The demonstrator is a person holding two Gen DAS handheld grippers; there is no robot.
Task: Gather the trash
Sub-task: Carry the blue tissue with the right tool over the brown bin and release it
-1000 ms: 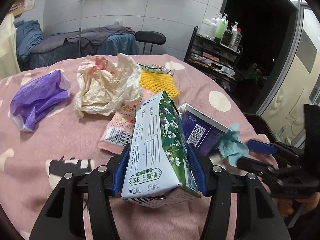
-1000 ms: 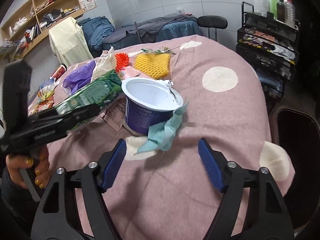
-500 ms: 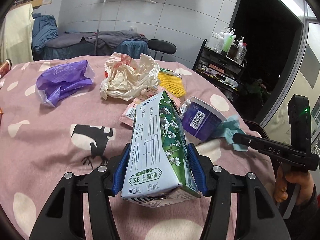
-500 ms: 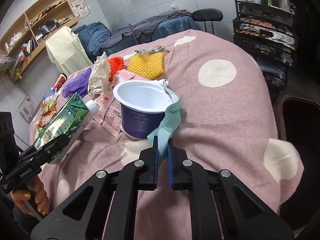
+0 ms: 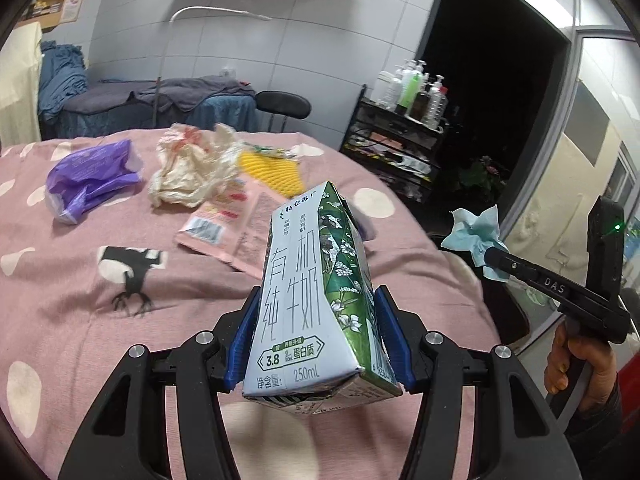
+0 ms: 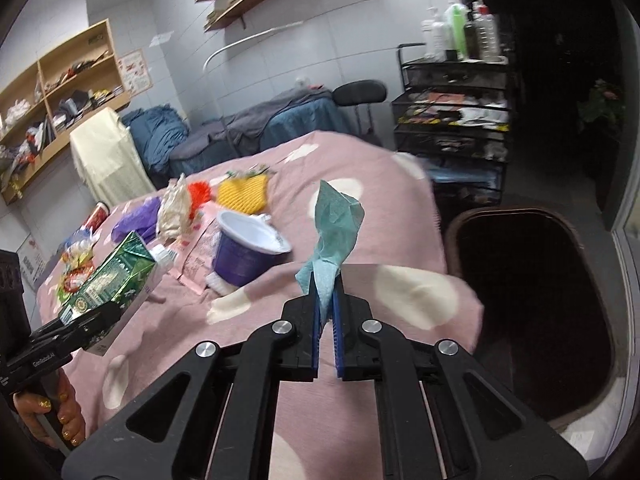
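A crumpled teal tissue is pinched between the blue pads of the right hand-held gripper, whose jaws are clenched almost together on its lower end; the tissue stands up above the tips, lifted clear of the table and near its edge, with a dark bin on the floor just beyond. From the left wrist view the same tissue shows at the tip of that gripper, off the right side of the table. The left hand-held gripper grasps a green and white milk carton by its sides, bottom end toward the camera, raised above the pink spotted cloth. On the table lie a purple yogurt cup, tilted with its white mouth open, a pink wrapper, a crumpled cream paper, a yellow foam net and a purple plastic bag. A hand with gold-painted nails grips the left handle.
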